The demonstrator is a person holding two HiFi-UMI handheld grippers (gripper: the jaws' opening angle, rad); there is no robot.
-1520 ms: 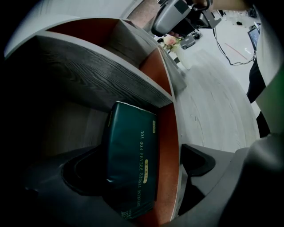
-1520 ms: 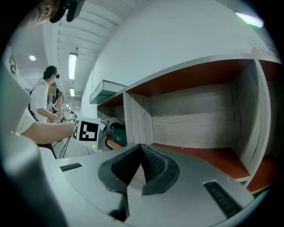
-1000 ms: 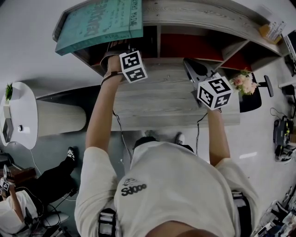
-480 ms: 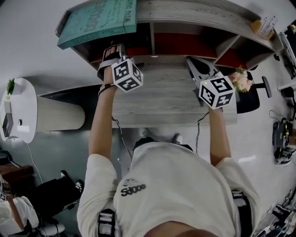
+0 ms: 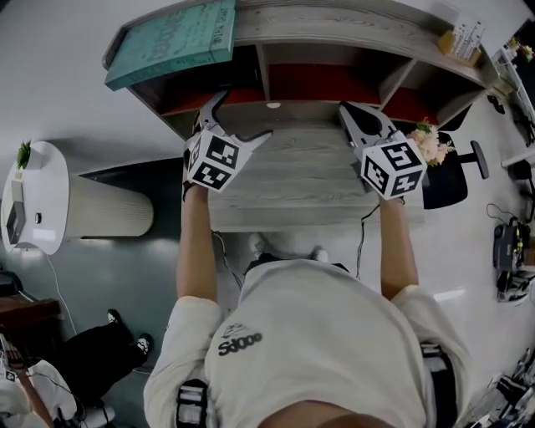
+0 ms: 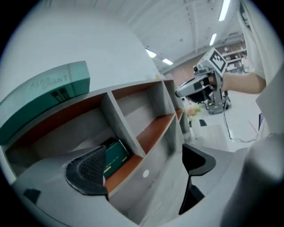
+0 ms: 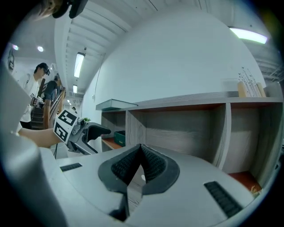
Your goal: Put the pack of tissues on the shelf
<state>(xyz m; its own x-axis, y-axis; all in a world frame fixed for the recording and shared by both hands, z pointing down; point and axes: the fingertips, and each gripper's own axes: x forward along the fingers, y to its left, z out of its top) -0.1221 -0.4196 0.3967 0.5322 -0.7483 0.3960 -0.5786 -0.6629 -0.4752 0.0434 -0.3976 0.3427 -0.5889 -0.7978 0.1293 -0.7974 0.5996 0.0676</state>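
Note:
The green pack of tissues (image 6: 116,155) lies on the red floor of the shelf's left compartment, also visible far off in the right gripper view (image 7: 119,136). It is hidden under the shelf top in the head view. My left gripper (image 5: 242,115) hovers over the desk just outside that compartment, open and empty, its fingers (image 6: 88,170) wide apart. My right gripper (image 5: 347,110) is shut on nothing, held over the desk in front of the middle compartment; its pads (image 7: 151,164) meet.
The grey wooden shelf (image 5: 351,25) has several red-floored compartments. A large teal box (image 5: 171,38) lies on its top at the left, a stick holder (image 5: 464,38) at the right. Pink flowers (image 5: 430,142) stand by the desk (image 5: 309,180). A white cylinder (image 5: 33,205) stands at the left.
My left gripper has drawn back out of the left compartment toward the desk's front, jaws now open. The pack stays on the shelf. The right gripper has barely moved.

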